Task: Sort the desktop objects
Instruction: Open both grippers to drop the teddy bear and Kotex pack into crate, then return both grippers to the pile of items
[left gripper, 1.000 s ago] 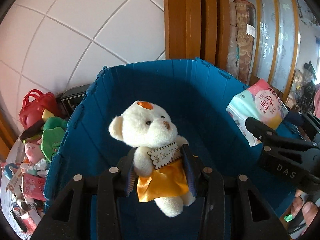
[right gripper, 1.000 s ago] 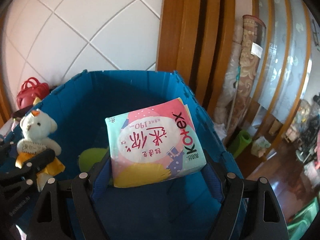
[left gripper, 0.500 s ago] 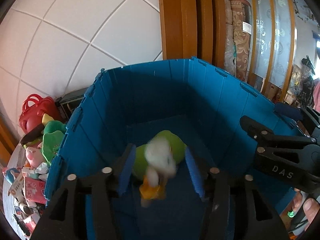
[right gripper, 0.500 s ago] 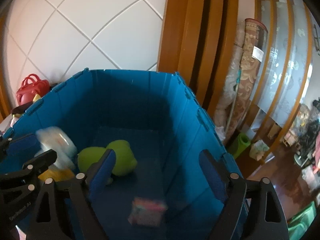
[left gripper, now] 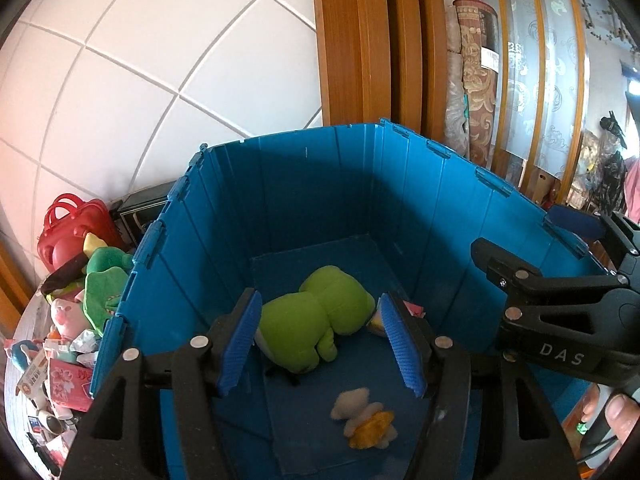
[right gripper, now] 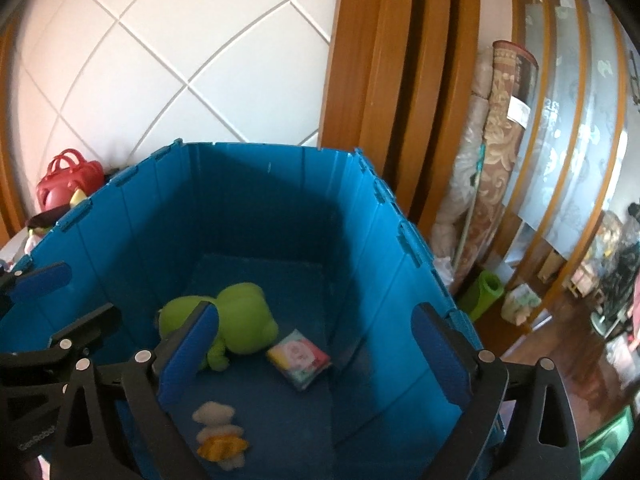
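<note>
A deep blue folding crate (left gripper: 224,240) fills both views; its wall also shows in the right wrist view (right gripper: 384,280). On its floor lie a green plush toy (left gripper: 312,316) (right gripper: 240,316), a small white bear in an orange dress (left gripper: 366,424) (right gripper: 218,434) and a pink Kotex pack (right gripper: 299,362). My left gripper (left gripper: 320,344) is open and empty above the crate. My right gripper (right gripper: 316,356) is open and empty above it too, and it shows at the right of the left wrist view (left gripper: 560,320).
Left of the crate stands a heap of toys: a red toy bag (left gripper: 74,228) (right gripper: 68,184), green plush pieces (left gripper: 106,276), a pink pig (left gripper: 68,316) and small packets (left gripper: 64,380). Behind are a white tiled wall, wooden door frames (left gripper: 360,40) and a rolled carpet (right gripper: 504,120).
Both grippers opened. The white bear dropped from my left gripper and the Kotex pack from my right; both now lie on the crate floor.
</note>
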Demonstrator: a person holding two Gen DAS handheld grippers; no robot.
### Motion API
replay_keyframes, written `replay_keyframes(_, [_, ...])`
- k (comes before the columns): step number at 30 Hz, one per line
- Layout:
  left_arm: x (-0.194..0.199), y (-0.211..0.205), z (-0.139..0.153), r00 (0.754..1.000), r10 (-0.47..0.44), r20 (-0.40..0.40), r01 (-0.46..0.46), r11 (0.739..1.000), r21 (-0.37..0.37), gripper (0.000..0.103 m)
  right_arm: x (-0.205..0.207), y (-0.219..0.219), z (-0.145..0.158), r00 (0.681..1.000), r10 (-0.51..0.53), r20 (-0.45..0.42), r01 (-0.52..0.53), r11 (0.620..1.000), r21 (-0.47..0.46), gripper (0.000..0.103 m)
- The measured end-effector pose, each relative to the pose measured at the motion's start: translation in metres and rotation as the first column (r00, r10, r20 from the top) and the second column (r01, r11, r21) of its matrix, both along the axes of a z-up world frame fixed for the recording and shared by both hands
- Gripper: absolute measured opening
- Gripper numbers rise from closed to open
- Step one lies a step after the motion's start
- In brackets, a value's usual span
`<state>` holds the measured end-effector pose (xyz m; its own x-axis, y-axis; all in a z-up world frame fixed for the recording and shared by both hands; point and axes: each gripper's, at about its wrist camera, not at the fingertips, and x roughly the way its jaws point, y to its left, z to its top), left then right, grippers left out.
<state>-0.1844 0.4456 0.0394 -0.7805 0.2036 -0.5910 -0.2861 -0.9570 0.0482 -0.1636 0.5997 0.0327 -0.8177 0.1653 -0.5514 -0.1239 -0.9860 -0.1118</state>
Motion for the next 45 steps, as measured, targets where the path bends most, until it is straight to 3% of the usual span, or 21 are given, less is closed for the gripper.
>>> replay_keyframes(14, [0.001, -0.001, -0.001, 1.000, 0.005, -0.010, -0.005, 1.000, 0.001, 0.062, 0.003, 0.001, 0.000, 0.999, -0.010, -0.031, 0.009, 1.000, -0.008, 0.100])
replay_keyframes(20, [0.005, -0.015, 0.002, 1.000, 0.015, -0.013, -0.013, 0.997, 0.079, 0.063, 0.005, 0.003, 0.002, 0.999, -0.022, -0.047, 0.022, 1.000, -0.016, 0.103])
replay_keyframes(23, [0.014, -0.030, 0.006, 1.000, 0.021, -0.005, -0.021, 0.995, 0.100, 0.066, 0.010, 0.002, 0.004, 0.998, -0.023, -0.056, 0.021, 0.999, -0.029, 0.103])
replay_keyframes(26, [0.030, -0.054, 0.016, 0.997, 0.064, -0.038, -0.060, 0.992, 0.109, 0.082, 0.024, -0.010, 0.016, 0.995, 0.025, -0.101, -0.034, 0.995, -0.093, 0.103])
replay_keyframes(32, [0.057, -0.133, 0.026, 0.975, 0.211, -0.065, -0.202, 0.972, 0.121, 0.083, 0.038, -0.078, 0.041, 0.970, 0.169, -0.176, -0.187, 0.978, -0.092, 0.103])
replay_keyframes(36, [0.073, -0.200, 0.021, 0.934, 0.352, -0.064, -0.345, 0.933, 0.106, 0.083, 0.039, -0.130, 0.048, 0.946, 0.260, -0.193, -0.281, 0.955, -0.092, 0.103])
replay_keyframes(39, [0.082, -0.254, 0.009, 0.888, 0.458, -0.049, -0.454, 0.888, 0.077, 0.083, 0.037, -0.174, 0.051, 0.923, 0.334, -0.192, -0.357, 0.929, -0.101, 0.103])
replay_keyframes(41, [0.088, -0.293, -0.002, 0.848, 0.529, -0.030, -0.527, 0.848, 0.057, 0.083, 0.036, -0.203, 0.051, 0.905, 0.382, -0.186, -0.404, 0.909, -0.100, 0.103])
replay_keyframes(44, [0.099, -0.354, -0.022, 0.772, 0.636, 0.021, -0.636, 0.771, 0.038, 0.083, 0.031, -0.249, 0.047, 0.875, 0.453, -0.169, -0.473, 0.876, -0.100, 0.103])
replay_keyframes(45, [0.104, -0.379, -0.031, 0.736, 0.675, 0.049, -0.677, 0.735, 0.034, 0.083, 0.029, -0.265, 0.044, 0.864, 0.478, -0.159, -0.496, 0.862, -0.102, 0.103])
